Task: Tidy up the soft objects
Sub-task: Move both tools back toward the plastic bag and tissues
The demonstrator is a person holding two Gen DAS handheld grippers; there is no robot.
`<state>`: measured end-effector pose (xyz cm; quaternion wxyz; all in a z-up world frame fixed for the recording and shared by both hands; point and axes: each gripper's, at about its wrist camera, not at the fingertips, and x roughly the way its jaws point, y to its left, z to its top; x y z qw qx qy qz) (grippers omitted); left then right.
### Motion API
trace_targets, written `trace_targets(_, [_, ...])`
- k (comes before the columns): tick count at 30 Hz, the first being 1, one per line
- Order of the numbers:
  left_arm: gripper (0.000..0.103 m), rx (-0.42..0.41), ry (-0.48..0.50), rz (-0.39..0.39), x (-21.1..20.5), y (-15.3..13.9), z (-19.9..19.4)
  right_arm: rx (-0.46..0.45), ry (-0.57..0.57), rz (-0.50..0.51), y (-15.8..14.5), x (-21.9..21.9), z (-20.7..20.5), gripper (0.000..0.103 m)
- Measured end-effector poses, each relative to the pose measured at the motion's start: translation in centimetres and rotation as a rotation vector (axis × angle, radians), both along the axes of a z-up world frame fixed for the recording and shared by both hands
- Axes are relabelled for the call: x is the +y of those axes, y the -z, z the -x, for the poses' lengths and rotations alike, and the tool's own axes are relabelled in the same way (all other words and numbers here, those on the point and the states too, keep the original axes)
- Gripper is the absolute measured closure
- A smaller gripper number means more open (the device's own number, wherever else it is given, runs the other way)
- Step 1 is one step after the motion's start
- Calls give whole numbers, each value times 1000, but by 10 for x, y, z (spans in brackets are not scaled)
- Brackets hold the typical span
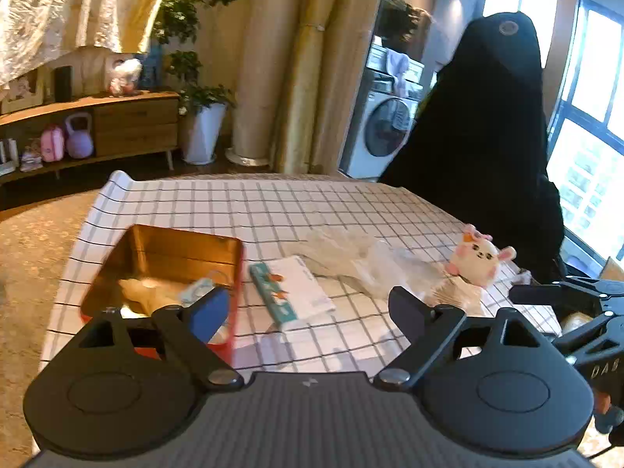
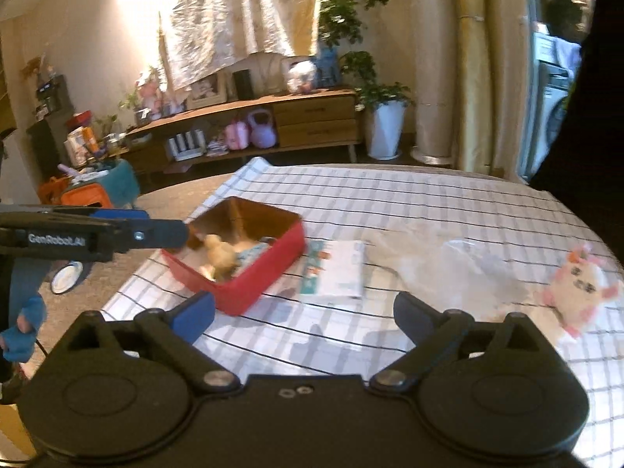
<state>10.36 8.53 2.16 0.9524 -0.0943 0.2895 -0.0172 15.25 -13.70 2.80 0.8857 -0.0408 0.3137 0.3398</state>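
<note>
though spread wide, both jaws empty

**Figure: Hand-held two-finger grippers, wrist views**

Left gripper (image 1: 308,308): matte black body with a ribbed grey centre plate bearing a small pale mark. Two round black hubs flank it, each with a raised disc. Black link arms pivot on silver rivets and carry triangular cut-outs. One finger pad (image 1: 208,314) is blue; the other is black.

Right gripper (image 2: 304,312): the same black build, with two small silver screws on the centre plate, silver rivets and one blue pad (image 2: 193,316). In the left wrist view its side shows pale letters "DAB".

The left gripper's side, in the right wrist view, reads "GenRobot.AI" in white beside a silver screw. A blue sleeve (image 2: 23,335) and a thin black cable appear at the left edge.
</note>
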Motion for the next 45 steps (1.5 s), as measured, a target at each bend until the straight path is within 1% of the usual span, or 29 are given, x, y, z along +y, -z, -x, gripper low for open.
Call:
trace_targets(1, [11, 3, 9, -2, -5, 2, -1, 2, 19, -3, 2, -10, 0, 5])
trace_targets(3, [4, 8, 20, -14, -15, 7, -5, 8, 60, -5, 6, -29, -1, 5])
trace_targets(5, [4, 16, 30, -24, -23, 11, -10, 10, 102, -2, 11, -46, -2, 5])
trace_targets(10, [4, 39, 56, 9, -36, 27, -25, 31, 186, 18, 27, -81, -10, 5])
trace_targets(13, [4, 25, 74, 2, -45, 34, -32, 27, 222, 39, 35, -101, -14, 5])
trace_targets(15, [0, 10, 93, -13, -51, 39, -36, 25, 244, 49, 40, -111, -17, 5])
trace_targets(17, [0, 8, 102, -22, -56, 45, -42, 32, 261, 55, 44, -117, -22, 5])
trace_targets(19, [0, 26, 98, -25, -59, 53, -50, 37, 280, 61, 50, -122, -28, 5])
trace_targets(22, [0, 57, 60, -8, -58, 64, -64, 38, 285, 71, 59, -129, -37, 5])
trace_targets(26, [0, 64, 16, -4, -60, 77, -80, 19, 259, 106, 67, -126, -50, 5])
trace_targets(29, [0, 79, 38, -18, -69, 85, -93, 16, 255, 118, 72, -127, -60, 5])
trace_targets(36, [0, 84, 91, -73, -101, 94, -123, 50, 281, 105, 83, -139, -88, 5])
trace_targets(38, [0, 82, 102, -90, -111, 97, -133, 59, 272, 106, 87, -140, -94, 8])
trace_targets(41, [0, 77, 129, -105, -127, 101, -145, 63, 277, 110, 91, -144, -106, 8])
trace_targets(42, [0, 73, 140, -112, -132, 102, -149, 65, 279, 110, 92, -145, -109, 9])
trace_targets(45, [0, 66, 145, -148, -147, 107, -162, 83, 290, 106, 96, -148, -124, 20])
